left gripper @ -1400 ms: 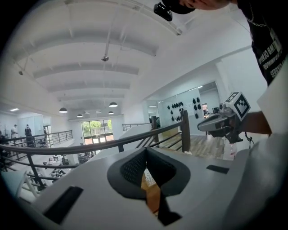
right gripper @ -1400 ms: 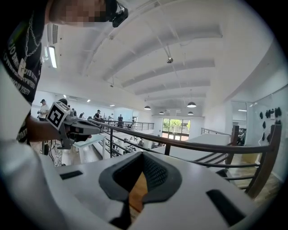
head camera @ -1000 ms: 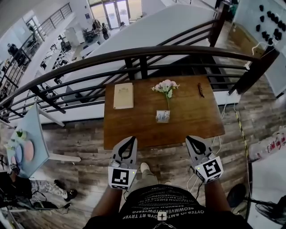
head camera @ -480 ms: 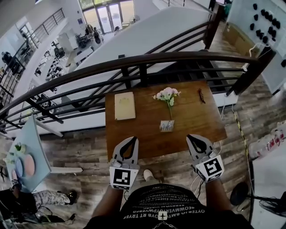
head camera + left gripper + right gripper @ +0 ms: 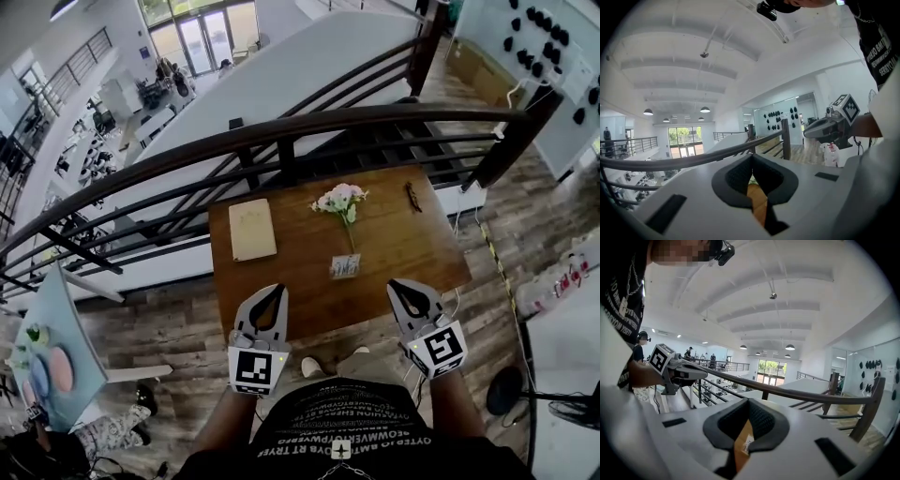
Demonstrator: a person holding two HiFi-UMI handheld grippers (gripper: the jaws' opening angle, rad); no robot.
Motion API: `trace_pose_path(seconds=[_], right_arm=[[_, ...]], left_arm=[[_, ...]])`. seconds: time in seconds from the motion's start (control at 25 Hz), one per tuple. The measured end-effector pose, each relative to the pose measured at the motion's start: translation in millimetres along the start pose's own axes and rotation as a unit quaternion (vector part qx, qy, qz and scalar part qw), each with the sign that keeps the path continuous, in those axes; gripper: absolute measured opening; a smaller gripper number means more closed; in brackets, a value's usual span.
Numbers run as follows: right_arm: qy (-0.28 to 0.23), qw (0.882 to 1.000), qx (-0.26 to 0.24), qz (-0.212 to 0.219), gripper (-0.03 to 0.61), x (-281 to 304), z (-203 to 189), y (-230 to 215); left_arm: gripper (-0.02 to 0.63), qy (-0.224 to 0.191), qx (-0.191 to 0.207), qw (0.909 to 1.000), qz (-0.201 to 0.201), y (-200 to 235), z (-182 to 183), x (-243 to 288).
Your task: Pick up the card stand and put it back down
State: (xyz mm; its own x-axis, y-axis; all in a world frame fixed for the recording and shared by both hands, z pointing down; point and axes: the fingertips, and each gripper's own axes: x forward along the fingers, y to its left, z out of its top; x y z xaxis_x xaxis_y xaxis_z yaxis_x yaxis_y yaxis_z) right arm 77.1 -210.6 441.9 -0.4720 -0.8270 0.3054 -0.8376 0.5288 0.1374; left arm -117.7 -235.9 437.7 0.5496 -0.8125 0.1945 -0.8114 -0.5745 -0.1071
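Wooden table [image 5: 394, 244], card stand [image 5: 344, 267] holding a card [image 5: 343, 264], left gripper [image 5: 273, 290] and right gripper [image 5: 399, 285] jaws pressed together, empty.

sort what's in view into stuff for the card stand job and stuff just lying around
For the job:
card stand
left gripper and right gripper, both shut and empty

Just lying about:
tan booklet
pink flowers
small dark object near the table's far right corner

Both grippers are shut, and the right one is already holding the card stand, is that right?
No. The left gripper and right gripper are shut, but the right holds nothing: the head view shows the card stand on the table, ahead of it, untouched.
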Motion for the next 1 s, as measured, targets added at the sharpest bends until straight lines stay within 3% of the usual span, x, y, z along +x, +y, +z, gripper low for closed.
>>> trace_pose_path(seconds=[0.28, 0.72, 1.0], right_arm=[[0.03, 0.999, 0.014, 0.01, 0.014, 31, -45, -14], [0.116, 0.989, 0.04, 0.085, 0.014, 105, -161, -36], [0.157, 0.978, 0.05, 0.127, 0.014, 142, -219, -53]], left_arm=[[0.026, 0.013, -0.007, 0.9997, -0.018, -12, -13, 31], [0.026, 0.041, -0.008, 0.9987, 0.029, 12, -12, 82], [0.026, 0.056, -0.011, 0.9978, 0.034, 14, -17, 125]])
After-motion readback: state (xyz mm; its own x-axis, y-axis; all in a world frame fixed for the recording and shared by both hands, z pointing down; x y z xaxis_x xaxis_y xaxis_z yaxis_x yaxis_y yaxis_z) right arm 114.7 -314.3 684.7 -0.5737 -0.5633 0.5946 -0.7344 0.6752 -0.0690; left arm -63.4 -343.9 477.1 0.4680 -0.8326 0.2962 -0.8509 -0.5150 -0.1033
